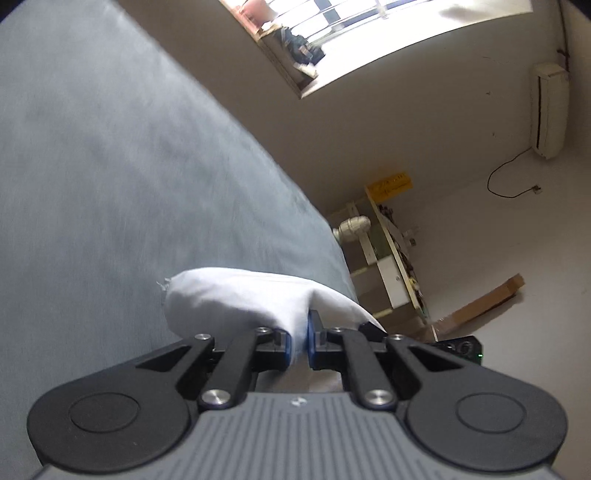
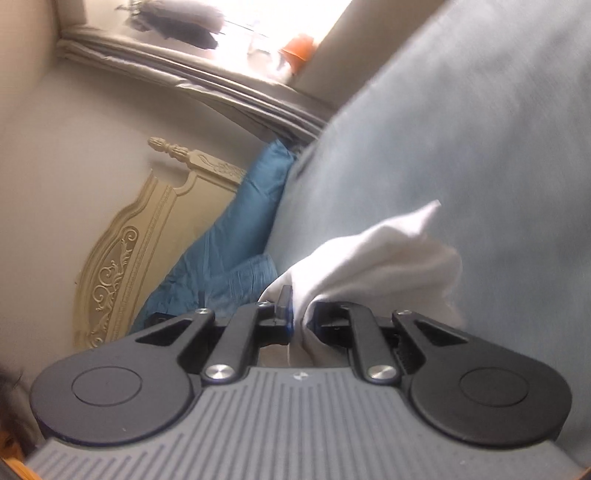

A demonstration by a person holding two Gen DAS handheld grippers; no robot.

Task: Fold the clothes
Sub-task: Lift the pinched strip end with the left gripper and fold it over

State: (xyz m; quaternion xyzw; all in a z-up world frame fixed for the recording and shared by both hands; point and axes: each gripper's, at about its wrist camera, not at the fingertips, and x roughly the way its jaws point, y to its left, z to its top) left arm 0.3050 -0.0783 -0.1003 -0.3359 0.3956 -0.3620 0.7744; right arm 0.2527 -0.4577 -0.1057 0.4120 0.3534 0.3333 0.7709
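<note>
Left wrist view: the left gripper (image 1: 299, 341) has its two blue-padded fingers drawn nearly together on a fold of white cloth (image 1: 236, 299). One piece of cloth shows here; it bulges out toward 11 o'clock from the fingertips and drapes over the right finger toward 3 o'clock. How far it runs below the gripper body is hidden. The grey bedsheet (image 1: 110, 166) fills the view from 7 to 12 o'clock, softened by blur. At 3 o'clock stands one cluttered shelf (image 1: 388, 254), its contents too small to make out. One window (image 1: 369, 33) is cut off at 12 o'clock, and one air conditioner (image 1: 548, 109) hangs at 2 o'clock.

Right wrist view: the right gripper (image 2: 301, 319) is likewise closed down on white cloth (image 2: 376, 254), which rises to a point toward 1 o'clock; its lower part disappears behind the gripper. The sheet (image 2: 461, 129) covers 12 to 5 o'clock. One carved headboard (image 2: 147, 236) leans at 9 o'clock, with blue bedding (image 2: 236, 229) beside it, partly hidden by the linkage.
</note>
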